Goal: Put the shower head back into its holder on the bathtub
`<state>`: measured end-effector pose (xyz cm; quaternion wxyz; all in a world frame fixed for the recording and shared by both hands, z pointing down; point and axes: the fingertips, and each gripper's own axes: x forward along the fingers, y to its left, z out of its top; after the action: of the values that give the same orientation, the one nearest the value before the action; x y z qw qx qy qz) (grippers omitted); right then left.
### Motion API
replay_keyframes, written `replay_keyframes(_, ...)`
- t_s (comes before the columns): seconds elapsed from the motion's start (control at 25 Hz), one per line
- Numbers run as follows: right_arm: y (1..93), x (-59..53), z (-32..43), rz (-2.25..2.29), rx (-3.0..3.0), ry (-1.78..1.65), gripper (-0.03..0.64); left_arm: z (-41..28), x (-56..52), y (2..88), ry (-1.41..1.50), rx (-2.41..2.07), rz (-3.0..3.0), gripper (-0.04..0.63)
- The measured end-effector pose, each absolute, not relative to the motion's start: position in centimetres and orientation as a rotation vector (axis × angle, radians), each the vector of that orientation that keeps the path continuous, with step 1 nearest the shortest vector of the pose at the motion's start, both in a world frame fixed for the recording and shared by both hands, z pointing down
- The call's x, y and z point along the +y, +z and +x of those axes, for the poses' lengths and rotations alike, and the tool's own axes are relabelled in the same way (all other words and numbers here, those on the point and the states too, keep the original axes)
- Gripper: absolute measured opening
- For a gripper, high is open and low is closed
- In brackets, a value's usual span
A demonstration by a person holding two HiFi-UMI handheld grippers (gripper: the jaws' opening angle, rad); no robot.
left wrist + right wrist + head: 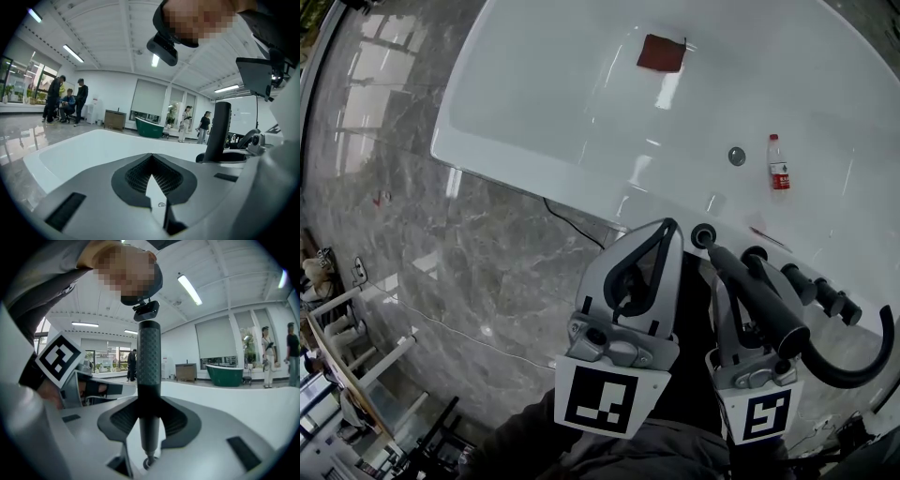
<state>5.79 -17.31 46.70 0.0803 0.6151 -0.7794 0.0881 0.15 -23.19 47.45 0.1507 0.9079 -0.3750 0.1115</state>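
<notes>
shower head is in my right gripper, jaws pinching the dark textured handle, which stands upright between them in the right gripper view. in the head view it lies over the near rim of the bathtub, round end pointing toward the tub, and the hose loops off to the right. left gripper is just beside it on the left, jaws pressed together with nothing between them, tips over the rim.

progress: pickup is done and the head is carried at the rim, beside the dark tap fittings. seating it is not done; it is not in any holder. i think the holder is one of those dark fittings next to the head, but the head and my gripper cover that spot, so i can't say which.

left to do: line the handle up with the holder, lower it in, let go.

inside the tub: red cloth, drain, bottle, all well apart from the grippers.
</notes>
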Motion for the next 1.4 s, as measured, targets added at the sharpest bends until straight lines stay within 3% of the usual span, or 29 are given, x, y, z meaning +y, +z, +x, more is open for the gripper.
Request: replay_keyframes(1.4, 55.7, -18.3, 5.3, 1.745, -2.264, 0.337, 0.14, -0.9, -24.4, 50.8, 0.339, -1.099, 2.533, 0.003)
